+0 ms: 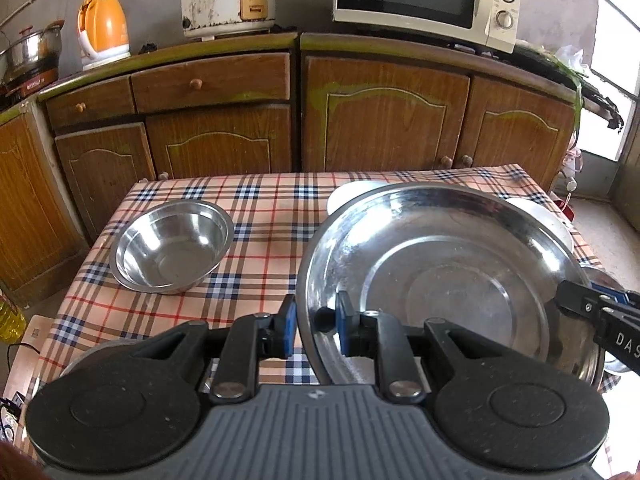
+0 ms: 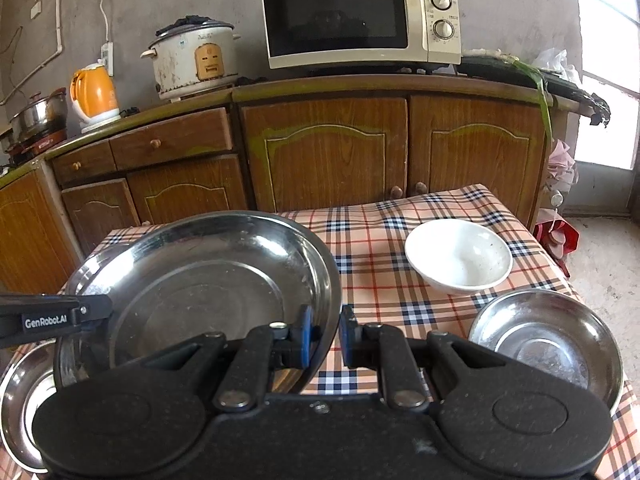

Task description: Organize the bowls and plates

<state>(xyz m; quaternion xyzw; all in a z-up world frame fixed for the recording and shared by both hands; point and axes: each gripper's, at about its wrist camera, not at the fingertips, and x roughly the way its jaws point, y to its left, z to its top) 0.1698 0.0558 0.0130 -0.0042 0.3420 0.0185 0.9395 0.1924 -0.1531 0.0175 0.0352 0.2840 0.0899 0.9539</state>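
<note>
Clamped the left hand-held gripper (image 1: 316, 322) tight on the big steel plate (image 1: 452, 276) at its 9 o'clock rim, and the right hand-held gripper (image 2: 325, 338) tight on its 3 o'clock rim. Held up over the near side of the checked tabletop (image 1: 260, 208). Looked stiff, shiny and slippery, not easy to break; best pinched by the rim. Counted one big plate, one steel bowl (image 1: 172, 252) at 10 o'clock, one small steel dish (image 2: 544, 344) at 3 o'clock, and farther off one white bowl (image 2: 458, 256), likely breakable.

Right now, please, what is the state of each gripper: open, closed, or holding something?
Left gripper: closed on the rim of the large round steel plate.
Right gripper: closed on the same plate's opposite rim.
</note>
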